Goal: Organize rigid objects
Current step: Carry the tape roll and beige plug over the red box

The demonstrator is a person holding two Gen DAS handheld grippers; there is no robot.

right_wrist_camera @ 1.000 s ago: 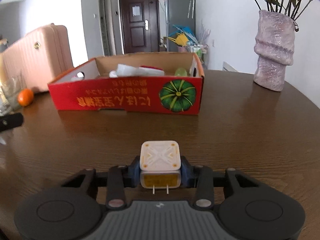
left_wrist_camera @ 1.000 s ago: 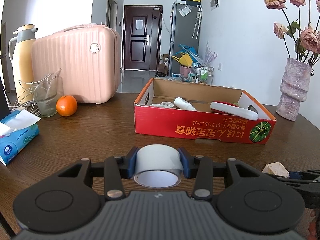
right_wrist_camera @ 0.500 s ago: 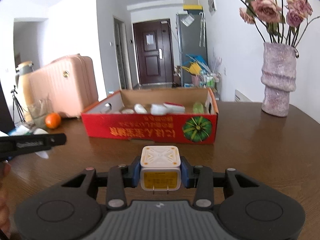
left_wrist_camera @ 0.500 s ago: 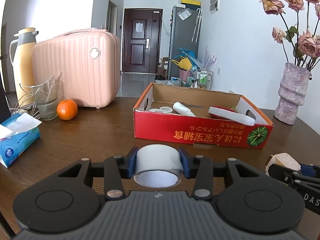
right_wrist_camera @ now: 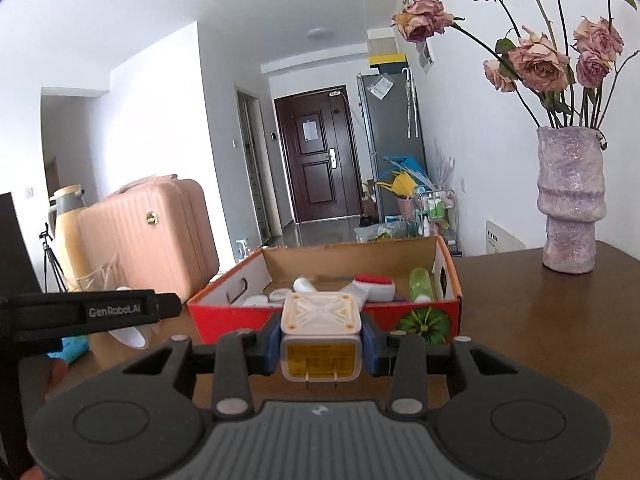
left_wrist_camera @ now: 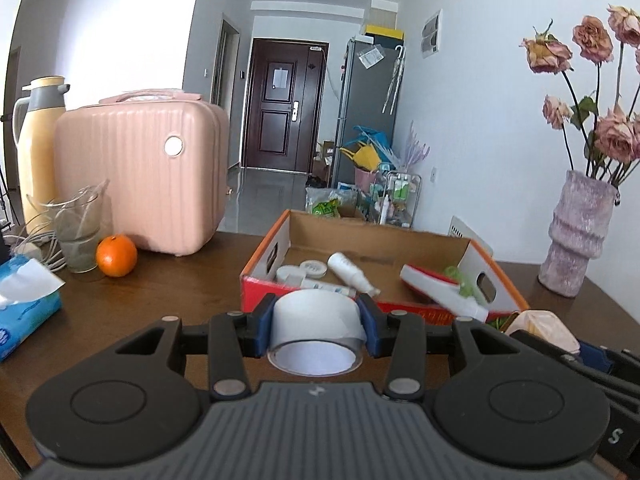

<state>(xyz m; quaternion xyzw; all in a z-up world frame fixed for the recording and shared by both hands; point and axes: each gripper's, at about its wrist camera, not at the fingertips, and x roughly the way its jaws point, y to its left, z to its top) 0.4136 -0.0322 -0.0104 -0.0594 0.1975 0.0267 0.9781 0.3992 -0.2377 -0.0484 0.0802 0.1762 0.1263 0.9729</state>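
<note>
Left hand-held gripper [left_wrist_camera: 317, 331] pinches a tape roll [left_wrist_camera: 316, 322]; the right hand-held gripper [right_wrist_camera: 321, 345] pinches a plug adapter [right_wrist_camera: 321, 336]. Both are raised facing the cardboard box [right_wrist_camera: 320, 316], apparently for dropping in

A dark brown wooden table [left_wrist_camera: 192, 280] carried a red open-topped cardboard box [left_wrist_camera: 262, 258] near its middle. Toward its left edge stood a ribbed pink hard-shell suitcase [left_wrist_camera: 140, 176], a round orange fruit [left_wrist_camera: 116, 256], a clear glass beaker [left_wrist_camera: 78, 236] and a blue tissue pack [left_wrist_camera: 24, 312]. A mottled lilac ceramic vase [right_wrist_camera: 570, 200] stood near the right edge.
</note>
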